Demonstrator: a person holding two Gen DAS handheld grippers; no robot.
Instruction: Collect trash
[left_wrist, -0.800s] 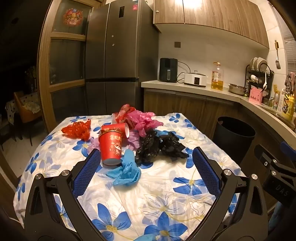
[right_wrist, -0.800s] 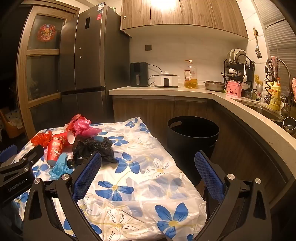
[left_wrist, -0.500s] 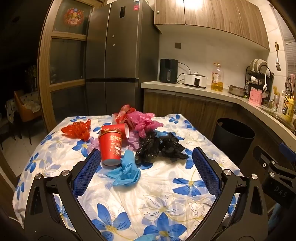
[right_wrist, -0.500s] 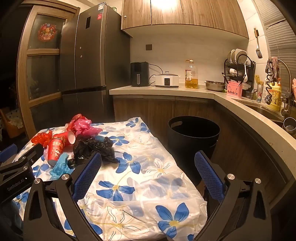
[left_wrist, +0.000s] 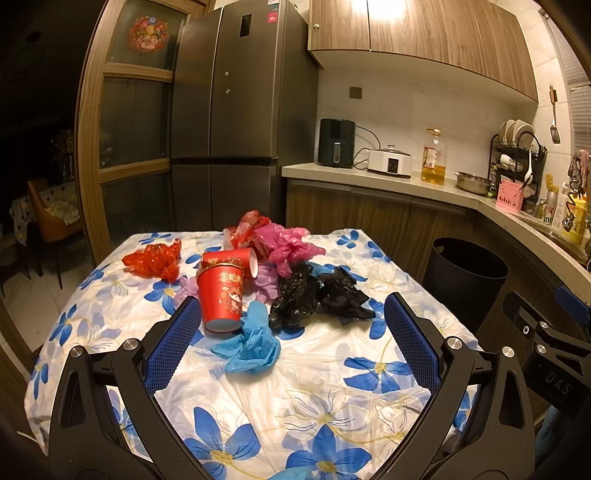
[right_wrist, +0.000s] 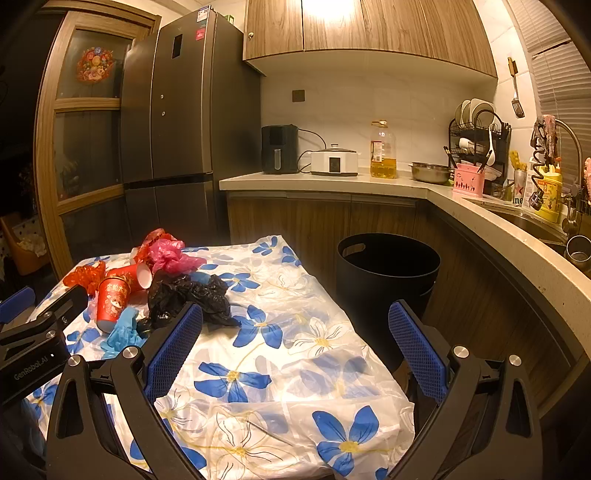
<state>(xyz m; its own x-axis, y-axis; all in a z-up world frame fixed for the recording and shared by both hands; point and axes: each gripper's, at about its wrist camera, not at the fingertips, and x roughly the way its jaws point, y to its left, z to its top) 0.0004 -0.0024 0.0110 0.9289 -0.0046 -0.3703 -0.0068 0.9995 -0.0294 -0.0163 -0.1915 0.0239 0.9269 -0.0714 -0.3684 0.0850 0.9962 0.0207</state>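
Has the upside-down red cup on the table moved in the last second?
No. The red cup sits against the blue glove, in front of the fridge, exactly as earlier; neither open gripper touches it.

Two red paper cups (left_wrist: 221, 295), two black plastic bags (left_wrist: 317, 291), two red bags (left_wrist: 155, 258), one pink bag (left_wrist: 288, 243), one blue glove (left_wrist: 251, 341), one black bin (left_wrist: 465, 273).

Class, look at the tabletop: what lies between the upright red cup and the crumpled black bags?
A crumpled blue glove lies between the red cup and the black bags, slightly nearer the camera; clearest in the left wrist view.
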